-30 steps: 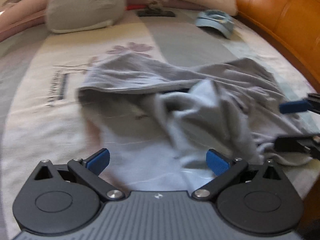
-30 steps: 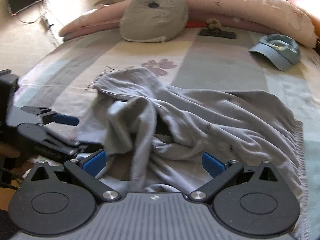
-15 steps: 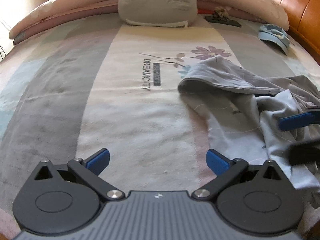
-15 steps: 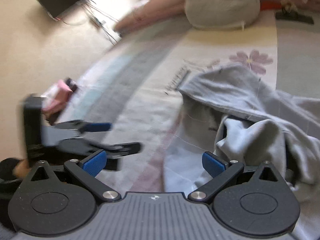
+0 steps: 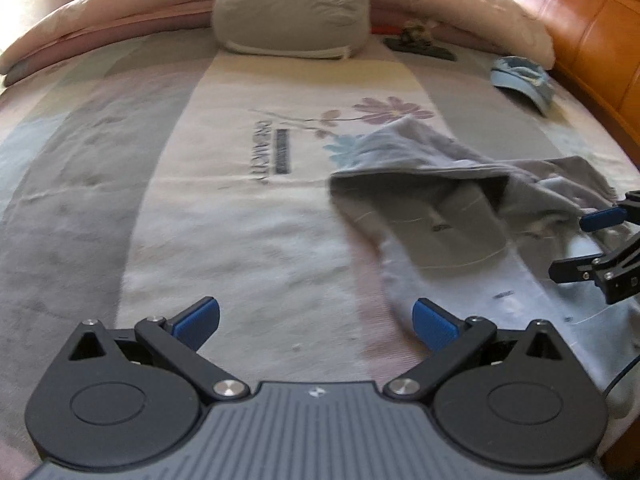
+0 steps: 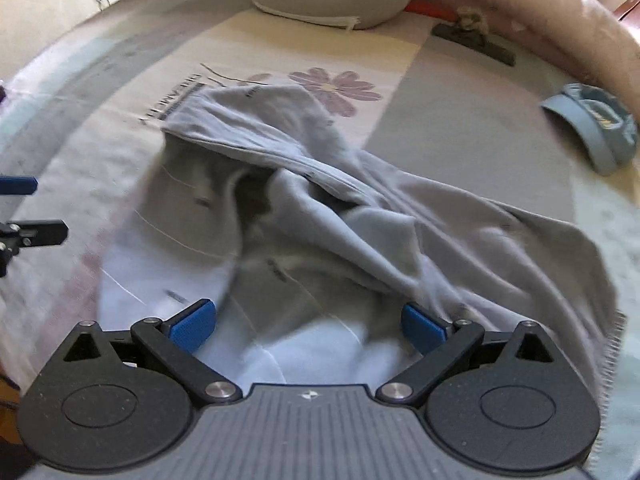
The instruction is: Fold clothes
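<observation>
We find the grey garment (image 6: 328, 208) crumpled on the bedspread (image 5: 240, 220), unfolded. We judge it soft, light and limp; grasp at a hem or corner. Left gripper (image 5: 316, 322) and right gripper (image 6: 308, 322): fingers spread wide, holding nothing.

A wide bed (image 5: 240, 240) with a striped, flower-printed cover fills the room. Beyond a grey cushion (image 5: 292, 8) at its far end lies a long pink bolster (image 6: 560, 16). Right of the cushion stands what looks like an orange padded headboard (image 5: 592, 32), sunlit.
</observation>
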`<move>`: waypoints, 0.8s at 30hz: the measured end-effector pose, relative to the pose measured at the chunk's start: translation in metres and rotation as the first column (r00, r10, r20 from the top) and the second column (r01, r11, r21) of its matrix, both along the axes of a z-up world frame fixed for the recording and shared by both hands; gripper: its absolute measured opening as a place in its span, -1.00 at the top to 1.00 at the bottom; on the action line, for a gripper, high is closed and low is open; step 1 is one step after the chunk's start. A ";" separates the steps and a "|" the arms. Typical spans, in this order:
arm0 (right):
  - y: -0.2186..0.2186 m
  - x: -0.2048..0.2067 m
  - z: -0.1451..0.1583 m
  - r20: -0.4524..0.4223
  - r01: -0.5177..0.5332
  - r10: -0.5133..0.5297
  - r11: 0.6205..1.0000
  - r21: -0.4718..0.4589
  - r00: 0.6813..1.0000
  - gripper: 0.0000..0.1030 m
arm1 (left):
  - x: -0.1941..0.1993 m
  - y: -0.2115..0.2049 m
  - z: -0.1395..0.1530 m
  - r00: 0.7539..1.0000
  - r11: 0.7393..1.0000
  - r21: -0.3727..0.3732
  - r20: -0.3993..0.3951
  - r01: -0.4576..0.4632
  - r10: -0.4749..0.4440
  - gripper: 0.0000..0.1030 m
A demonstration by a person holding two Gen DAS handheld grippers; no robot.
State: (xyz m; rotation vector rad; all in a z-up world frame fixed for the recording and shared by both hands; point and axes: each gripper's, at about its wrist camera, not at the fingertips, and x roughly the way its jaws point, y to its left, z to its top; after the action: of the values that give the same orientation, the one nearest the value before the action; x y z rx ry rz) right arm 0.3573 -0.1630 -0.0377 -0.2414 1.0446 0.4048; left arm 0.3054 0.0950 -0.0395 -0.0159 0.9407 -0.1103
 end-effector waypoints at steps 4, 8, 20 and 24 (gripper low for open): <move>-0.012 -0.011 0.007 0.007 -0.010 0.010 1.000 0.010 1.000 -0.99 | 0.004 -0.025 0.003 0.997 0.997 -0.020 -0.016 0.075 -0.075 -0.98; -0.027 -0.022 0.012 0.020 -0.006 0.005 0.998 0.055 1.000 -1.00 | 0.006 -0.061 0.005 0.985 0.984 -0.066 -0.044 0.163 -0.166 -0.98; -0.094 -0.042 0.013 0.053 0.065 -0.077 0.980 0.190 0.996 -1.00 | 0.026 -0.125 -0.025 0.978 0.978 0.178 -0.199 0.106 -0.069 -0.98; -0.122 -0.040 0.003 0.032 0.118 -0.129 0.966 0.228 0.991 -1.00 | 0.032 -0.122 -0.028 0.975 0.979 0.195 -0.220 0.049 -0.005 -1.00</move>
State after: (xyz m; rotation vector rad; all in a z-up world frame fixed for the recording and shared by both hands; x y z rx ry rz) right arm 0.3177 -0.2851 -0.0344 0.0180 0.9529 0.3999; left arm 0.3377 -0.0271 -0.0677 0.1742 1.1690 -0.0394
